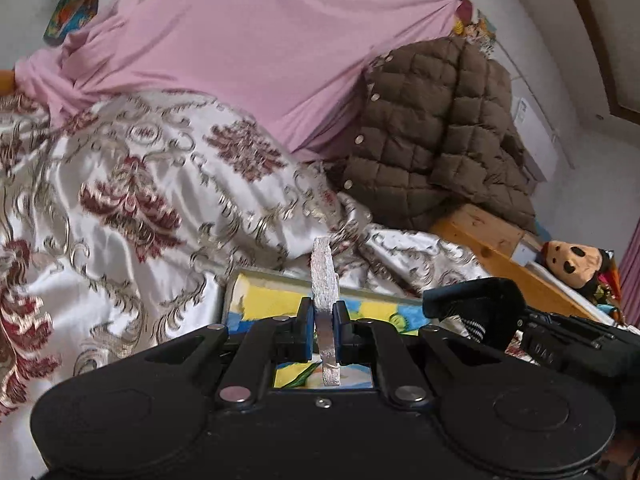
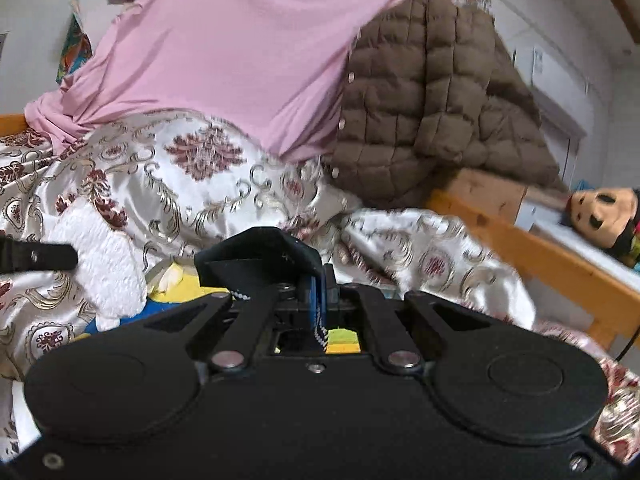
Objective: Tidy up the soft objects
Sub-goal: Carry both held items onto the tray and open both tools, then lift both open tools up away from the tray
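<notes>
Bed (image 1: 496,248): floral quilt (image 1: 140,184) | left hand-held gripper (image 1: 324,334) pinching white cloth (image 1: 325,280) | right (image 2: 322,304) pinching dark fabric (image 2: 260,256)

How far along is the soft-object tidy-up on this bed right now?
Nothing looks sorted yet. In hand: the left gripper is shut on a white textured piece, the right gripper on a dark fabric item. Left: both still need placing; the satin quilt lies rumpled and the brown jacket unfolded.

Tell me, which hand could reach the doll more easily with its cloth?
Right, probably. The right gripper, shut on a dark cloth, sits on the side where the doll lies, near the wooden rail. The left gripper, pinching a white cloth, is farther away.
</notes>
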`<state>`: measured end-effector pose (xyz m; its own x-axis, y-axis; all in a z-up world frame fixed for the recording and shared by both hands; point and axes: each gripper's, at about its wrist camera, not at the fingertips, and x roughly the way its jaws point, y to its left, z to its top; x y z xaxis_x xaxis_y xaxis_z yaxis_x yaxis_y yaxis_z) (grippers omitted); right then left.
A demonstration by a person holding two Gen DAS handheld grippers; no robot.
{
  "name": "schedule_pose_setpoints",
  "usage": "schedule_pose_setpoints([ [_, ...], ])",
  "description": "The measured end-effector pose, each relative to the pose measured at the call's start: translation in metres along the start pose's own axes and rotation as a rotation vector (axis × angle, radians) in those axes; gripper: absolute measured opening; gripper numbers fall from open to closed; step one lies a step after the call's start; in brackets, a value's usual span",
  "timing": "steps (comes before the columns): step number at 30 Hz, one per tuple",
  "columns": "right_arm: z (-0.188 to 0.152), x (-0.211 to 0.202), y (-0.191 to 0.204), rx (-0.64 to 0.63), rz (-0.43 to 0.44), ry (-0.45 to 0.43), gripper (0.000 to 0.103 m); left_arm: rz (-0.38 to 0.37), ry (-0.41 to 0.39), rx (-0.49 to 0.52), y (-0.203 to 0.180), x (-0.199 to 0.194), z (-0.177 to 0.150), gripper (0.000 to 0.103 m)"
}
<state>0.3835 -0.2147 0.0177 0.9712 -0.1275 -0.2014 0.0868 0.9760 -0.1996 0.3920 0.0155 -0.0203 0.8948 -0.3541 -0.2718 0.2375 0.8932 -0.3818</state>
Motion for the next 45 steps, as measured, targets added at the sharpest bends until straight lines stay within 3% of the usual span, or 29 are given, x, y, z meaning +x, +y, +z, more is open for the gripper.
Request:
schedule_pose_setpoints([
  [5, -0.009, 0.028, 0.003, 0.044, 0.016, 0.081, 0.0, 0.003, 0.071, -0.014, 0.011, 0.022, -0.013, 0.01],
  [12, -0.026, 0.052, 0.005, 0.075, 0.01, 0.117, 0.0, 0.013, 0.135, 0.05, 0.006, 0.039, -0.031, 0.01],
  [17, -0.032, 0.068, -0.001, 0.102, 0.016, 0.155, 0.0, 0.042, 0.183, 0.031, 0.012, 0.048, -0.037, 0.01],
  [27, -0.035, 0.083, 0.003, 0.094, 0.042, 0.235, 0.0, 0.072, 0.22, 0.038, 0.011, 0.051, -0.037, 0.014],
  [32, -0.033, 0.08, 0.009, 0.088, 0.064, 0.247, 0.022, 0.108, 0.231, 0.042, 0.009, 0.05, -0.038, 0.028],
  [34, -0.031, 0.076, 0.009, 0.085, 0.067, 0.245, 0.029, 0.137, 0.218, 0.068, 0.005, 0.047, -0.036, 0.039],
  [37, -0.027, 0.07, 0.007, 0.087, 0.073, 0.238, 0.034, 0.169, 0.188, 0.107, -0.003, 0.04, -0.032, 0.049],
  [39, -0.024, 0.064, 0.004, 0.093, 0.079, 0.236, 0.035, 0.175, 0.171, 0.117, -0.007, 0.034, -0.029, 0.052],
  [45, -0.012, 0.037, -0.008, 0.11, 0.078, 0.196, 0.052, 0.188, 0.122, 0.149, -0.022, 0.012, -0.019, 0.062],
])
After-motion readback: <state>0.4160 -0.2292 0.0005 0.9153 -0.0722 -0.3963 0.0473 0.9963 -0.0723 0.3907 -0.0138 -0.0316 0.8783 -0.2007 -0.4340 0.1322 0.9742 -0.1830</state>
